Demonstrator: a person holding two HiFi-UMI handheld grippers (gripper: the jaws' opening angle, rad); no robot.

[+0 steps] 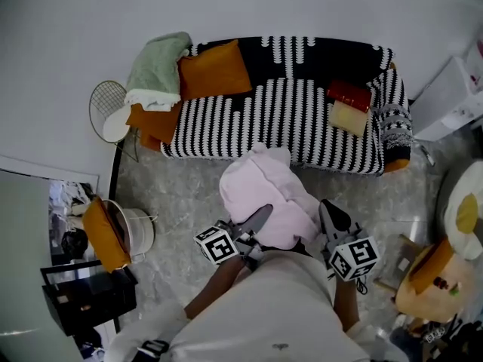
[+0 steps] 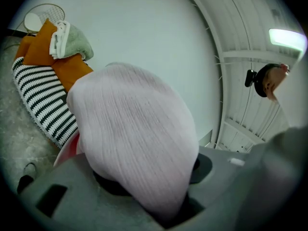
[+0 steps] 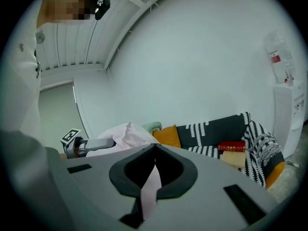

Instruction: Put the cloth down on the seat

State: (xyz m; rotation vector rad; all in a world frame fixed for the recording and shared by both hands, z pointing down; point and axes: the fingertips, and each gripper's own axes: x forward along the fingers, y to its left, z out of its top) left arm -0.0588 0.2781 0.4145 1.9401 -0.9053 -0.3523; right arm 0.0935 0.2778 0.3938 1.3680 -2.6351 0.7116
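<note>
At the left end of the striped seat (image 1: 256,119), a green towel (image 1: 156,66) drapes over orange cushions (image 1: 215,70). The pink cloth (image 1: 264,191) is held in the air by the middle of the seat's front edge. The left hand-held gripper (image 1: 259,217) is clenched on a thick fold, and the right hand-held gripper (image 1: 332,216) pinches a thin strip. A red book (image 1: 349,94) lies near the right end.

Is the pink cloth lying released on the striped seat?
No, the left tool and the right tool both grip the pink cloth, bunched up between them rather than laid out on the striped seat.
</note>
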